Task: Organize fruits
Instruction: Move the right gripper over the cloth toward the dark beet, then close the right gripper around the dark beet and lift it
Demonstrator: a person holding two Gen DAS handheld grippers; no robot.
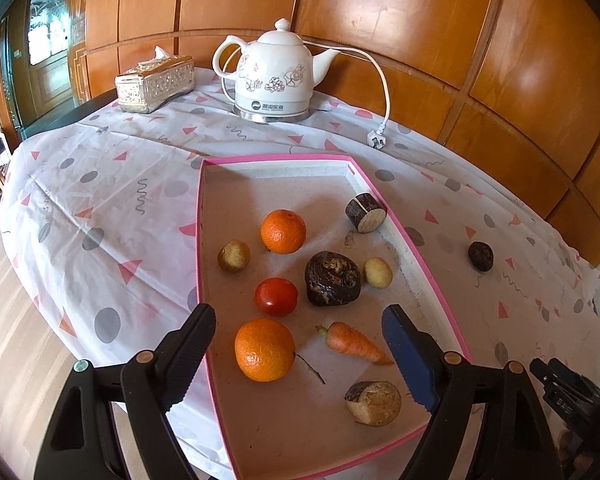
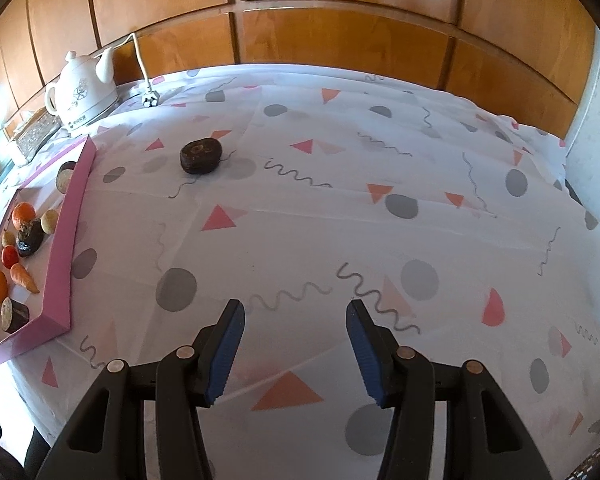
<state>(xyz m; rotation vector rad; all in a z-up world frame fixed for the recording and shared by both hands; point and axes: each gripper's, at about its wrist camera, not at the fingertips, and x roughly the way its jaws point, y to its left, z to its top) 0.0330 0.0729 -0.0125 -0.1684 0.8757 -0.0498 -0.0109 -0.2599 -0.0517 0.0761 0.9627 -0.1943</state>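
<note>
Item: pink-rimmed tray [image 1: 416, 264], lying under our left gripper [image 1: 300, 356], whose jaws are standing wide with nothing between them. Just ahead of it: near orange [image 1: 265, 350], carrot [image 1: 352, 342], tomato [image 1: 276, 297], dark knobbly root [image 1: 332, 278]; farther ahead, second orange [image 1: 283, 231].

Item: dark round fruit [image 2: 201, 156], stray, sitting alone on the desk [image 2: 340, 220] well ahead and left of our right gripper [image 2: 296, 354], which is hovering half open and empty.

Handling, as we are judging it: we are bringing the right gripper over the stray piece, straddling its widest part, closing gently, then carrying it into a bare patch of the tray.
</note>
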